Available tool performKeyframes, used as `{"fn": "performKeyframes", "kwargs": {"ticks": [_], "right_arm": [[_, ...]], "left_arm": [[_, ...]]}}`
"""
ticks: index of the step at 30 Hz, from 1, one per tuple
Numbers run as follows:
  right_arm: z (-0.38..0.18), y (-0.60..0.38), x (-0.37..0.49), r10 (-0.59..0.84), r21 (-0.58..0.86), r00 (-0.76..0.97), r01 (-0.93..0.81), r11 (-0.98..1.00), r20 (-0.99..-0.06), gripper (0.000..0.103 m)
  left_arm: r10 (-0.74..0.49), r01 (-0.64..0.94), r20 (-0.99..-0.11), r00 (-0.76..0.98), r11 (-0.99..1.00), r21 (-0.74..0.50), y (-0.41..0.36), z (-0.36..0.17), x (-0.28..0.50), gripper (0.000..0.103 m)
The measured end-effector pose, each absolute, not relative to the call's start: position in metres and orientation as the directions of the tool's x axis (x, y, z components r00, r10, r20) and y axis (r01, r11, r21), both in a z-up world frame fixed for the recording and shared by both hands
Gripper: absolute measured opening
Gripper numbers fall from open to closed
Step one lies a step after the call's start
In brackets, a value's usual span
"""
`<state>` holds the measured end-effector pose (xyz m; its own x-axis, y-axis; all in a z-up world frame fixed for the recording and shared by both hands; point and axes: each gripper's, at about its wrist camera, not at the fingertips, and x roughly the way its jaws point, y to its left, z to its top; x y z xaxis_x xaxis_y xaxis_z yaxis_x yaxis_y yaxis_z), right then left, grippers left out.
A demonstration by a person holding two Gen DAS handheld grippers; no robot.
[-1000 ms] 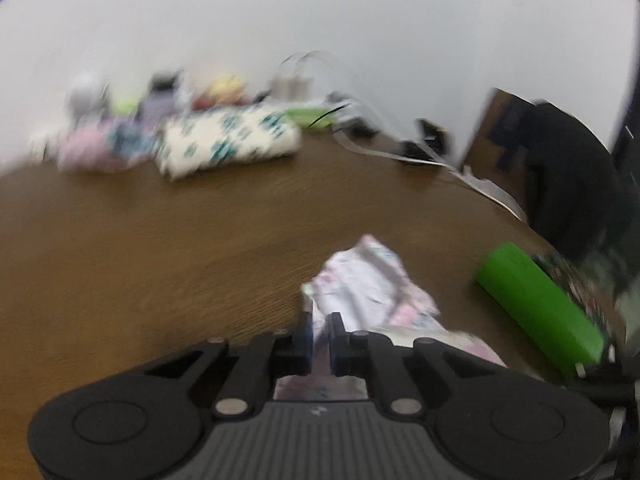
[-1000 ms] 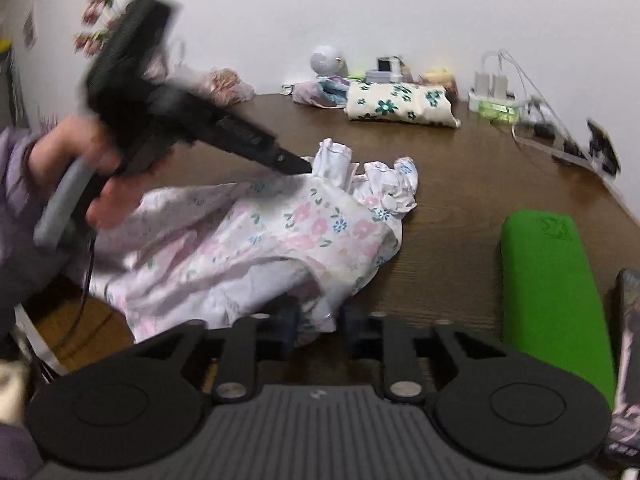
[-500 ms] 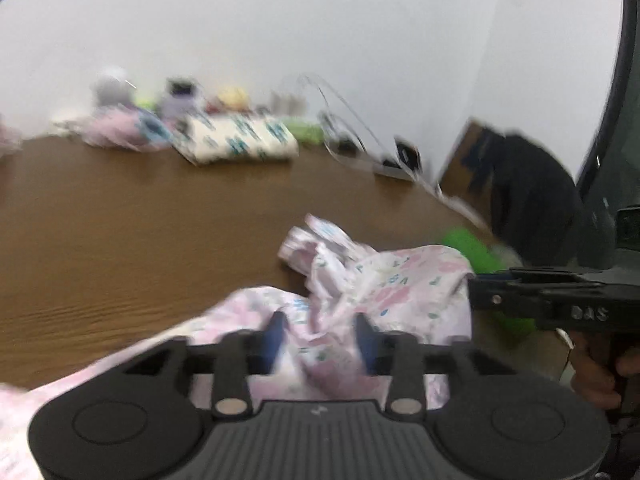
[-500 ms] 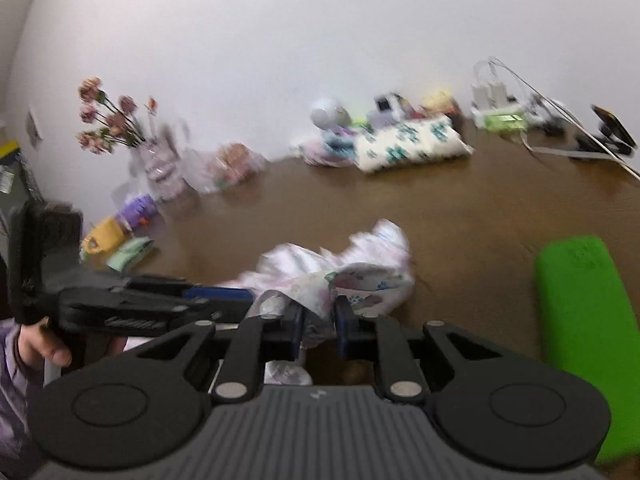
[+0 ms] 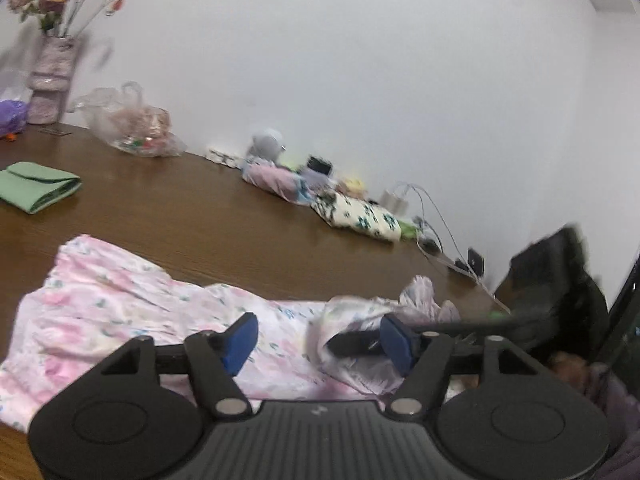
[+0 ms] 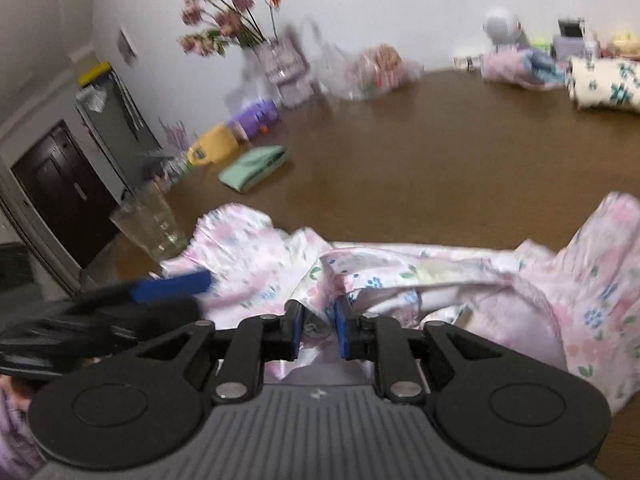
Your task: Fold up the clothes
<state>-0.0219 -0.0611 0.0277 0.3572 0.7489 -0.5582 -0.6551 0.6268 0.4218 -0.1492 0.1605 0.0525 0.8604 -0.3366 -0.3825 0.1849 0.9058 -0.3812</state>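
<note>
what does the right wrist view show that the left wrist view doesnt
Only the right wrist view: a clear drinking glass at the table edge, a yellow bottle, a dark door, and the right gripper pinching a fold of the floral garment.

Only the left wrist view: white chargers and cables, a dark chair, and the left gripper, jaws opening, nothing clamped.

Both: the garment, brown table, folded green cloth, flower vase, floral pouch.

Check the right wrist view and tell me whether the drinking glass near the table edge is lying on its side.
No. The glass stands upright on the table, mouth up, just left of the floral garment.
</note>
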Motion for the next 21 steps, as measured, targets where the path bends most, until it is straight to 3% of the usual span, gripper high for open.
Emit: {"fn": "performKeyframes", "kwargs": {"ticks": [2, 4, 5, 6, 7, 11, 13, 16, 17, 19, 20, 21], "right_arm": [[0.023, -0.058, -0.022, 0.737, 0.412, 0.372, -0.646, 0.642, -0.564, 0.036], [0.03, -0.072, -0.026, 0.737, 0.419, 0.384, -0.636, 0.648, -0.556, 0.037], [0.033, -0.08, -0.028, 0.737, 0.422, 0.39, -0.631, 0.651, -0.552, 0.043], [0.041, -0.097, -0.03, 0.749, 0.437, 0.415, -0.625, 0.647, -0.516, 0.06], [0.049, -0.115, -0.032, 0.76, 0.452, 0.44, -0.619, 0.642, -0.478, 0.07], [0.083, -0.184, -0.052, 0.692, 0.412, 0.611, -0.557, 0.721, -0.385, 0.07], [0.083, -0.2, -0.047, 0.588, 0.393, 0.672, -0.443, 0.806, -0.45, 0.069], [0.054, -0.214, -0.028, 0.443, 0.393, 0.678, -0.24, 0.888, -0.587, 0.069], [0.041, -0.216, -0.021, 0.421, 0.414, 0.665, -0.181, 0.892, -0.617, 0.069], [0.027, -0.208, -0.014, 0.376, 0.386, 0.677, -0.144, 0.911, -0.632, 0.067], [0.025, -0.203, -0.014, 0.358, 0.355, 0.69, -0.156, 0.922, -0.629, 0.063], [0.021, -0.193, -0.011, 0.352, 0.321, 0.696, -0.181, 0.93, -0.626, 0.043]], "left_arm": [[-0.368, 0.216, -0.368, 0.854, 0.894, -0.393, 0.157, 0.053, -0.148, 0.068], [-0.424, 0.282, -0.335, 0.842, 0.873, -0.397, 0.153, 0.053, -0.146, 0.068], [-0.45, 0.316, -0.322, 0.833, 0.864, -0.391, 0.151, 0.054, -0.145, 0.068], [-0.46, 0.335, -0.306, 0.834, 0.861, -0.382, 0.149, 0.054, -0.144, 0.068], [-0.47, 0.35, -0.297, 0.831, 0.857, -0.378, 0.146, 0.055, -0.141, 0.068], [-0.505, 0.387, -0.328, 0.798, 0.847, -0.364, 0.123, 0.058, -0.122, 0.067], [-0.5, 0.395, -0.39, 0.773, 0.861, -0.321, 0.104, 0.053, -0.112, 0.066], [-0.46, 0.366, -0.481, 0.746, 0.887, -0.281, 0.088, 0.038, -0.097, 0.047], [-0.45, 0.347, -0.505, 0.736, 0.892, -0.29, 0.087, 0.033, -0.093, 0.037], [-0.433, 0.316, -0.524, 0.733, 0.9, -0.302, 0.091, 0.028, -0.089, 0.03], [-0.429, 0.305, -0.527, 0.734, 0.901, -0.309, 0.093, 0.026, -0.088, 0.027], [-0.429, 0.297, -0.528, 0.733, 0.9, -0.319, 0.096, 0.025, -0.086, 0.024]]}}
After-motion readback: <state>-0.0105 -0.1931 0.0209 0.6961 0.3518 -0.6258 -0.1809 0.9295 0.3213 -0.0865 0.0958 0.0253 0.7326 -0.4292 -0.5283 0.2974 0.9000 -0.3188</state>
